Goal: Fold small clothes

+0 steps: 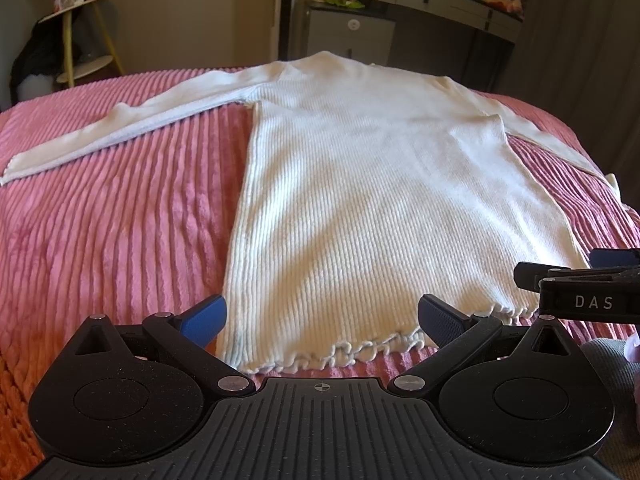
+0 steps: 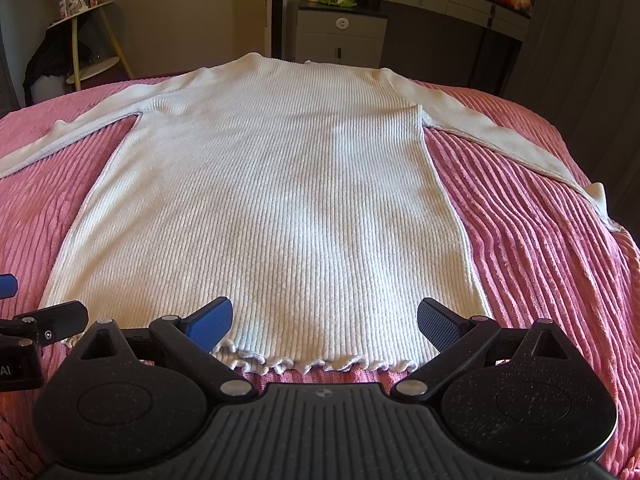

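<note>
The bed [image 2: 540, 240], under its pink ribbed cover, fills both views, and on it the white ribbed sweater [image 2: 272, 200] lies flat and spread out, its long axis running straight away from me: neck at the far end, frilled hem [image 2: 304, 362] at the near edge just ahead of my jaws. Both sleeves are stretched outward, the left sleeve [image 1: 120, 132] angling off toward the left side of the bed, the right sleeve [image 2: 500, 136] toward the right side, its cuff close to the bed's edge. I hold my left gripper [image 1: 320, 320] at the hem's left corner, so the sweater's left side seam runs away almost from my left pad, and the body lies ahead and to my right. My right gripper [image 2: 324, 320] sits squarely over the right half of the hem, with the right corner just by its right pad. Both sets of jaws stand wide apart and hold nothing; neither touches the knit, as far as I can tell. The two grippers are side by side, close together, each about equally near the hem. I judge the fold not yet begun: each sleeve lies well off from its own gripper, outward and farther up the bed.
</note>
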Available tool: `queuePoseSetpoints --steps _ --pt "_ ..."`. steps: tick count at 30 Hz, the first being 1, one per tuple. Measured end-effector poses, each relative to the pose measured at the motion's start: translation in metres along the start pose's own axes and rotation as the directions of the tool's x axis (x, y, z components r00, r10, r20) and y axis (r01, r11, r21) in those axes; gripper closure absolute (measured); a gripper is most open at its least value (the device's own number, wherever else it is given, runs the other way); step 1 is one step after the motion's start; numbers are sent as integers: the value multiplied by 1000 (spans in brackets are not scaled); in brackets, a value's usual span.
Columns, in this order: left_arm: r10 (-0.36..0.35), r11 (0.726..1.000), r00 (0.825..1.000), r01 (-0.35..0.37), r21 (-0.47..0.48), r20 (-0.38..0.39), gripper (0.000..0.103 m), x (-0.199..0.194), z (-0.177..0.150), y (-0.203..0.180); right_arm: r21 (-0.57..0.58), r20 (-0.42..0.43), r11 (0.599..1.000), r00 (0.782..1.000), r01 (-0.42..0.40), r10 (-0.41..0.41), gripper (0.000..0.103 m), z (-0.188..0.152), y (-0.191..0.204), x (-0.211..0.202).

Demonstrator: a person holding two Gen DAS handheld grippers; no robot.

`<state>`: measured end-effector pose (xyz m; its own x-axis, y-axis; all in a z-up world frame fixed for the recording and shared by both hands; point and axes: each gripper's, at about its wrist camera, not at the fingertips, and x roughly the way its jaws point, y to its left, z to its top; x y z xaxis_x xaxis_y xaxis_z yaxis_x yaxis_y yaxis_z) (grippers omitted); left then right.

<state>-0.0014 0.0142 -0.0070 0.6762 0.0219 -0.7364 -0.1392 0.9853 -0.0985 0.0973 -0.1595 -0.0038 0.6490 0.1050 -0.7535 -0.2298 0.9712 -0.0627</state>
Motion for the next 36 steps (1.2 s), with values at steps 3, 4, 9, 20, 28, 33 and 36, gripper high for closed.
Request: queuePoseSetpoints --steps 3,4,9,20,28,33,36 --pt "0 1000 1000 0 -3 -1 0 1 -1 1 0 0 1000 1000 0 0 4 0 0 1" --pt "0 1000 1000 0 -4 -2 0 1 -1 1 0 0 1000 1000 1 -1 4 0 0 1" --pt "2 1000 1000 -3 -4 -9 0 1 0 1 3 -1 1000 1000 -1 1 4 0 0 1" --pt "12 1000 1000 -12 -7 -22 0 2 3 -1 15 3 1000 1000 -13 13 4 0 -3 -1" --pt "18 1000 999 -19 -13 -37 0 5 4 -1 19 2 1000 1000 -17 17 4 1 -3 0" --pt "24 1000 999 -25 -9 -39 0 7 3 -1 29 2 999 1000 -25 25 4 0 -5 1" --pt "30 999 998 -31 -9 -46 0 8 2 0 36 4 999 1000 -29 29 4 0 -5 0"
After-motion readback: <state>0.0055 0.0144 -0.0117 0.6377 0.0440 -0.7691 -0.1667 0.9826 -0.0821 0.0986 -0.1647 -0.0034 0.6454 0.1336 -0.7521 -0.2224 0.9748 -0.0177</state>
